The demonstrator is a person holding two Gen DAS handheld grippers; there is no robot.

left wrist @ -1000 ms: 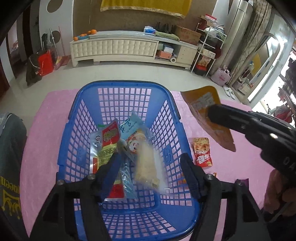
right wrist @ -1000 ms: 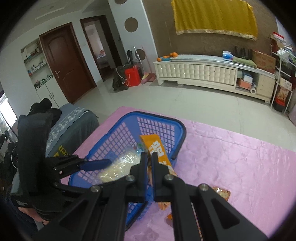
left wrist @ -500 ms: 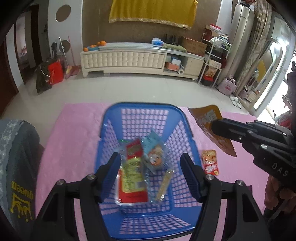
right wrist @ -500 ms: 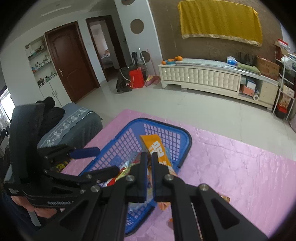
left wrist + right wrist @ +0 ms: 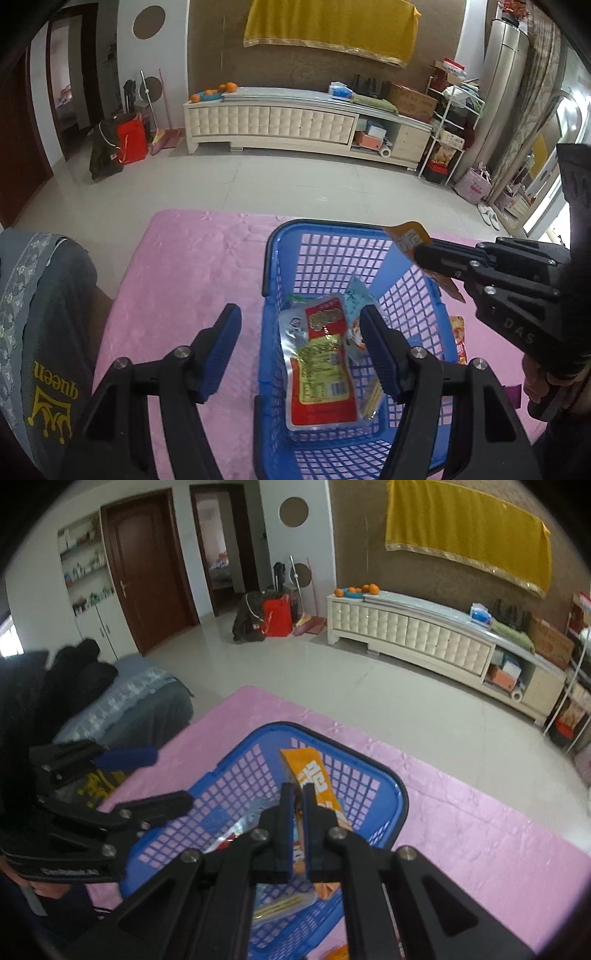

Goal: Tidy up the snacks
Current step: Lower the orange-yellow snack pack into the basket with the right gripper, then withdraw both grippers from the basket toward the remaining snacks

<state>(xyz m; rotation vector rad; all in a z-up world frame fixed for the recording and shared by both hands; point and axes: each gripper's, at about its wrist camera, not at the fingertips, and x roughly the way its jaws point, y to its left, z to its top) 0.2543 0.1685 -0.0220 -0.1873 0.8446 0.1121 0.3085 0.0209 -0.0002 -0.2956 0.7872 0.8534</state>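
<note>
While the left gripper is pulling back off the blue basket with its jaws standing wide and empty, the right gripper is carrying the orange snack packet, pinched tight between its jaws, in over the basket's rim. Several packets are already lying inside, where a second ago one was dropping. One red packet is waiting on the pink surface beside the basket.
</note>
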